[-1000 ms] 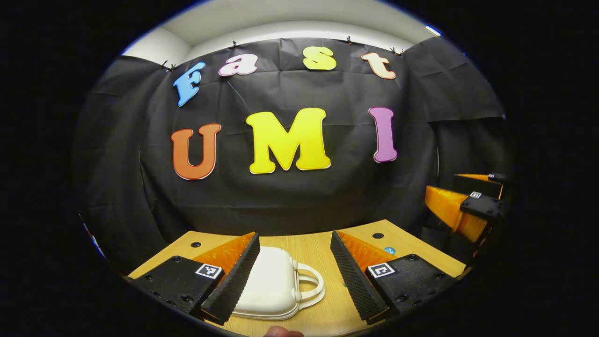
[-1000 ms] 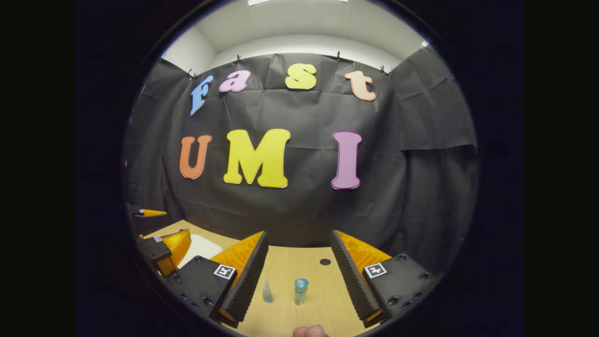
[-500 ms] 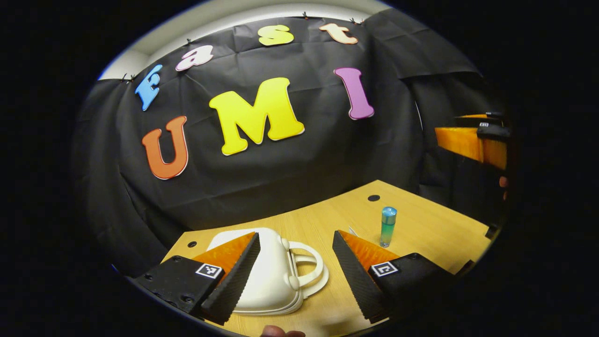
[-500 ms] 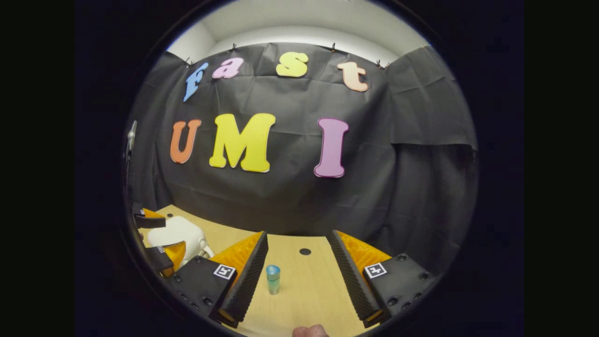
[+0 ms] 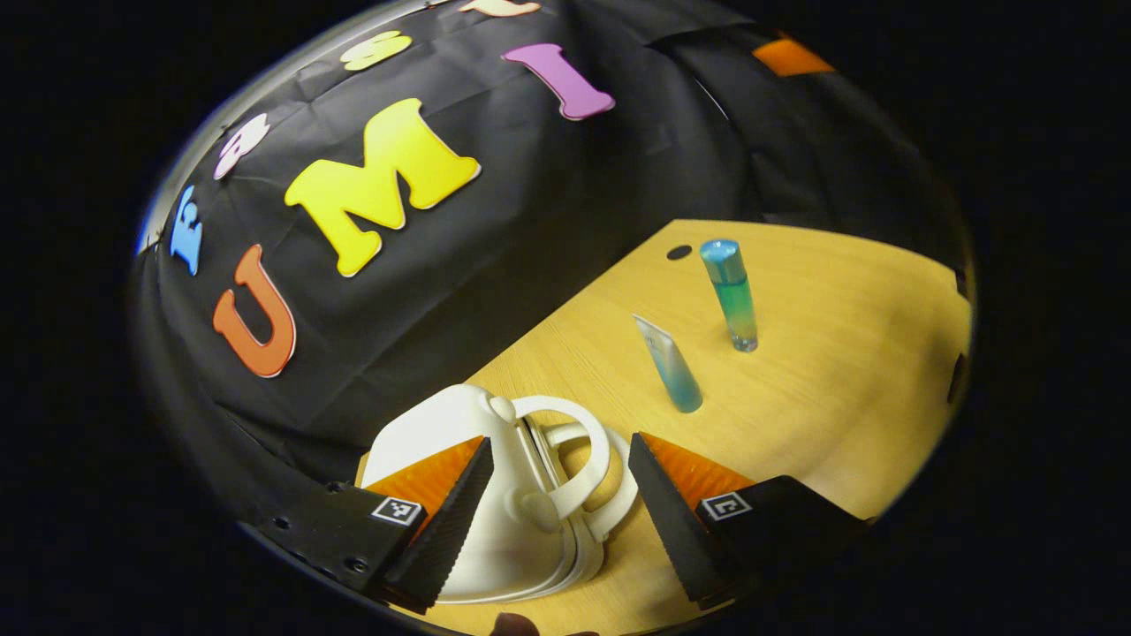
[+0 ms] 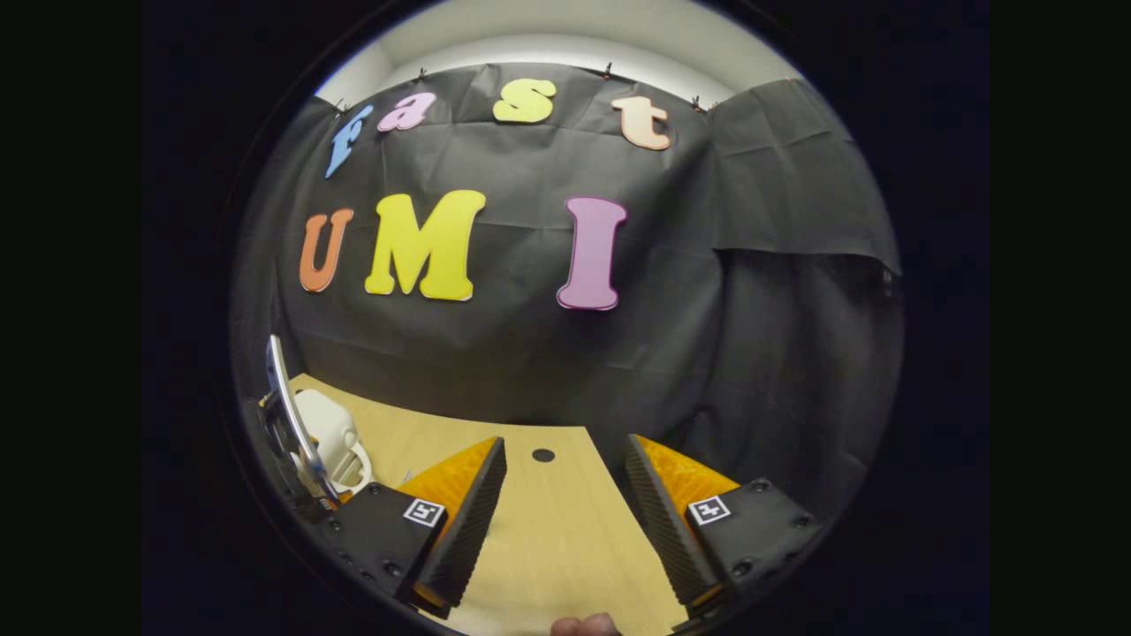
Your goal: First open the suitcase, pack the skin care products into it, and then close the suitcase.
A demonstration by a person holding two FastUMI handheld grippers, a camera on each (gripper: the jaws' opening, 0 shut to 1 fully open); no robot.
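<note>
A small white suitcase [image 5: 517, 517] lies closed on the wooden table [image 5: 839, 371], its looped handle [image 5: 590, 450] facing right. My left gripper [image 5: 557, 521] hangs open just above it, one finger over the case body and the handle showing in the gap. A blue-green bottle [image 5: 732, 296] stands upright farther right, and a pale blue tube [image 5: 671, 375] stands on its cap beside it. My right gripper [image 6: 561, 521] is open over bare table [image 6: 442, 433] with nothing between its fingers. The suitcase [image 6: 322, 428] sits at the far left of the right gripper view.
Black cloth walls close the table at the back and right. A round cable hole [image 5: 679, 252] lies near the back edge, also seen as the hole [image 6: 542, 455] ahead of my right gripper. Part of the other gripper's body [image 6: 287, 424] stands beside the suitcase.
The left gripper has tilted and dropped closer to the suitcase, bringing the bottle and tube into its view. The right gripper has swung right, so the bottle has left its view.
</note>
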